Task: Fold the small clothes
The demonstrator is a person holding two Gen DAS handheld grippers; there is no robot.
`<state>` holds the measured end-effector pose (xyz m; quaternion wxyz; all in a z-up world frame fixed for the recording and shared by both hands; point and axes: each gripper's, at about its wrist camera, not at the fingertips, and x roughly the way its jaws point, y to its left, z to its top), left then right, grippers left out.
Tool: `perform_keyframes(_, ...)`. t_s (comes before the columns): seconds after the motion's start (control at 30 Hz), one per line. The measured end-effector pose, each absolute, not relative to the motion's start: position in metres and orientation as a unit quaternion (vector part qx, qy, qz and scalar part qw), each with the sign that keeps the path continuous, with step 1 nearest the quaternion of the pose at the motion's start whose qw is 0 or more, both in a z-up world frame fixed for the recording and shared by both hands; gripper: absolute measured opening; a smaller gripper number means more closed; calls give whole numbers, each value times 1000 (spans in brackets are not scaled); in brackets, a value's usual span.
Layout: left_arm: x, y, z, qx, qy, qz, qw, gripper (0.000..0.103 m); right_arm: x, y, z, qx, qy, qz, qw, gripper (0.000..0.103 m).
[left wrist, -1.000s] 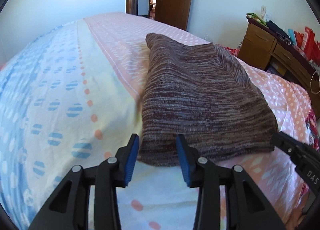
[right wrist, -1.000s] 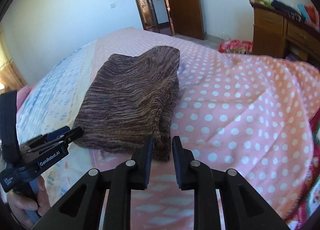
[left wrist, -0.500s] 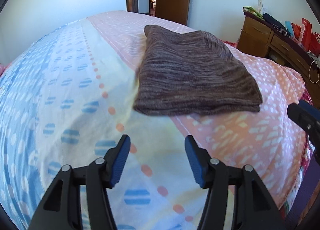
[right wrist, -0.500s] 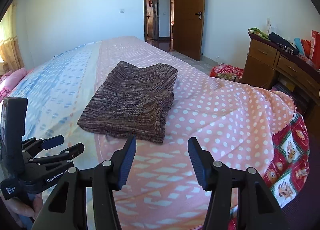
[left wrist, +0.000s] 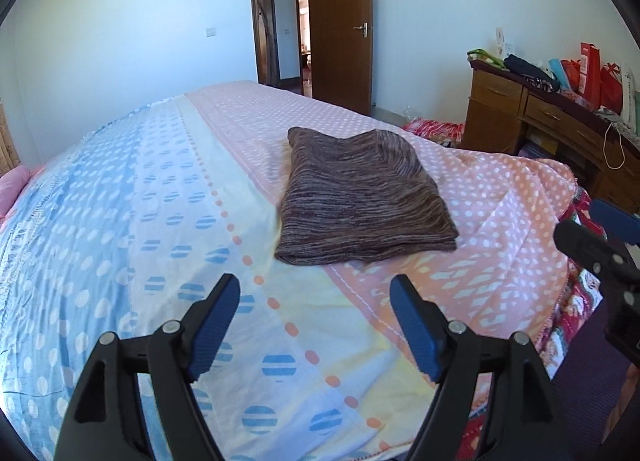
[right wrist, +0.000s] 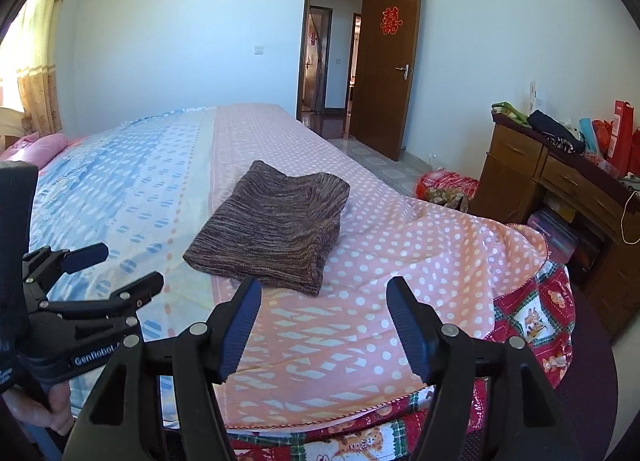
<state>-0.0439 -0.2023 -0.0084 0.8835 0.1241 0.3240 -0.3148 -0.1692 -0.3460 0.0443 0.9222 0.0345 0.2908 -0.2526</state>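
left wrist view: left claw (left wrist: 314,307) released, blue pads wide apart, nothing between them, hovering over the near part of the bed (left wrist: 132,197)
right wrist view: right claw (right wrist: 322,311) released too, pads spread, empty, held above the pink dotted end of the bedspread
garment: brown striped knit (left wrist: 360,197), folded into a flat rectangle, lying on the bed ahead of both claws, not touched by either
garment position: mostly on the pink polka-dot half of the cover, its left edge near the pale yellow strip that borders the blue half
garment from right wrist: same knit (right wrist: 272,227), fold edge on its right side, layers stacked, near edge just beyond the claw tips
cross view: left claw also seen at lower left of right wrist view (right wrist: 102,271), fingers parted, gripped by a hand (right wrist: 44,409); right claw tip shows at right edge of left wrist view (left wrist: 596,237)
room: wooden dresser (right wrist: 560,181) right of the bed with bags and clutter on top, brown door (right wrist: 386,61) standing open at the back, pink pillow (right wrist: 38,147) at far left
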Motion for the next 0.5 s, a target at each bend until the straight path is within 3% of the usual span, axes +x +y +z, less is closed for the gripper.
perform_keyframes(0.17,-56,-191,8,116,325,-318,883,89,-175,-328,66,19,270,-245,931,66)
perform_keyframes(0.3,-62,-179,26,106,310,-303,895,97,-181,-312,84,5,246,-234,941,78)
perform_keyframes(0.5,-66,-160,52,83,283,-276,915,103,-192,-290,107,-22,196,-225,954,78)
